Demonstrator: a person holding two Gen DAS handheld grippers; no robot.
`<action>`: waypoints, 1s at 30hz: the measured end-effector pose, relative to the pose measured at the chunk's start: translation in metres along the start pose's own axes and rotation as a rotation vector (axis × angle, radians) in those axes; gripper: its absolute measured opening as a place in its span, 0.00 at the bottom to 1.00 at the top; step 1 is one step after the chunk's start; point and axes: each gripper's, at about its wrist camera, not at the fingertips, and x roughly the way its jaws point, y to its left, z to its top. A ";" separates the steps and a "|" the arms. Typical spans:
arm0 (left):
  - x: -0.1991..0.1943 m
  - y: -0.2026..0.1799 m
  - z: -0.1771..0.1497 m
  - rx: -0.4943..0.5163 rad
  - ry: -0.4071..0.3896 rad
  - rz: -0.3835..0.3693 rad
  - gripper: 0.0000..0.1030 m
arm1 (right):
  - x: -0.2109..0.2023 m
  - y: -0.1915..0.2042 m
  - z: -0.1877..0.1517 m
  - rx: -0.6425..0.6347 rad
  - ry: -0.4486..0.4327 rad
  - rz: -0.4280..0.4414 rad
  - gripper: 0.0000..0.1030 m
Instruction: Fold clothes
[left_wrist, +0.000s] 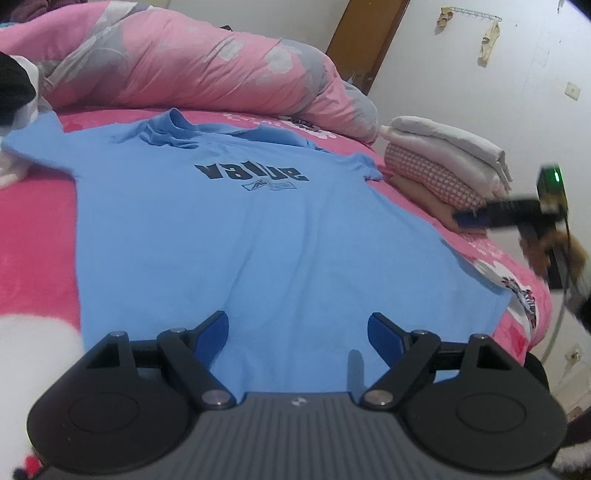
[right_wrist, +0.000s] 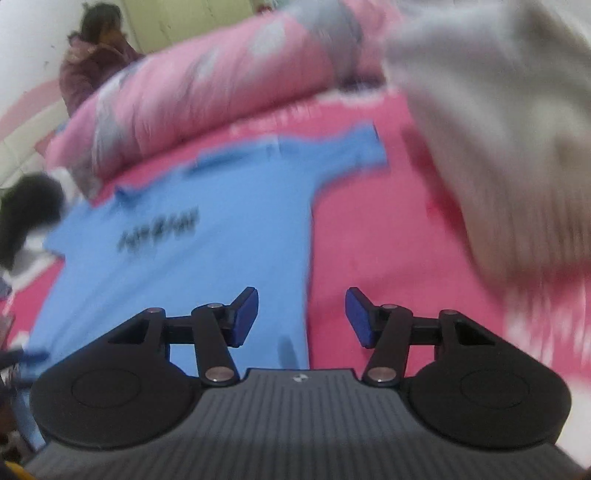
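Nearest the left wrist camera, left gripper (left_wrist: 297, 328) with blue pads (left_wrist: 210, 332) spread wide, nothing between them, poised over the near hem of the blue T-shirt (left_wrist: 258, 229). Spread flat on the pink bedspread (left_wrist: 33, 236), printed side up, collar at the far end, dark lettering (left_wrist: 253, 171) reading upside down from here, both short sleeves out to the sides. Hem reaching right up under the left gripper's open jaws; cloth not pinched.

Right gripper (right_wrist: 301, 317) in its own view with jaws apart by a moderate gap, nothing held, picture smeared by motion. Beneath it, the shirt's right side edge: left pad over blue cloth, right pad over bare pink bedspread. From the left wrist view, right gripper visible at the right edge of the frame, blurred, just beside the shirt's right border, a green light on its body.

Further out, a stack of folded clothes (left_wrist: 447, 162) on the bed to the right of the shirt, beyond its right sleeve, white pieces on top of a pink checked one; close and blurred at upper right in the right wrist view. Behind the collar, a rolled pink quilt (left_wrist: 192, 62) with grey flowers lying across the bed. Black and white cloth (left_wrist: 14, 96) at the far left beside the left sleeve. A person in a purple jacket (right_wrist: 92, 62) beyond the quilt. A wooden door frame (left_wrist: 365, 40) and a white wall behind
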 end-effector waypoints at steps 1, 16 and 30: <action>-0.003 -0.001 0.000 0.006 0.001 0.011 0.81 | 0.001 -0.003 -0.011 0.025 0.017 0.023 0.43; -0.021 -0.008 -0.006 0.015 0.010 0.116 0.79 | -0.010 -0.029 -0.067 0.173 -0.027 0.016 0.01; -0.048 -0.009 -0.024 0.016 0.011 0.153 0.80 | -0.053 -0.013 -0.106 0.122 0.021 0.118 0.03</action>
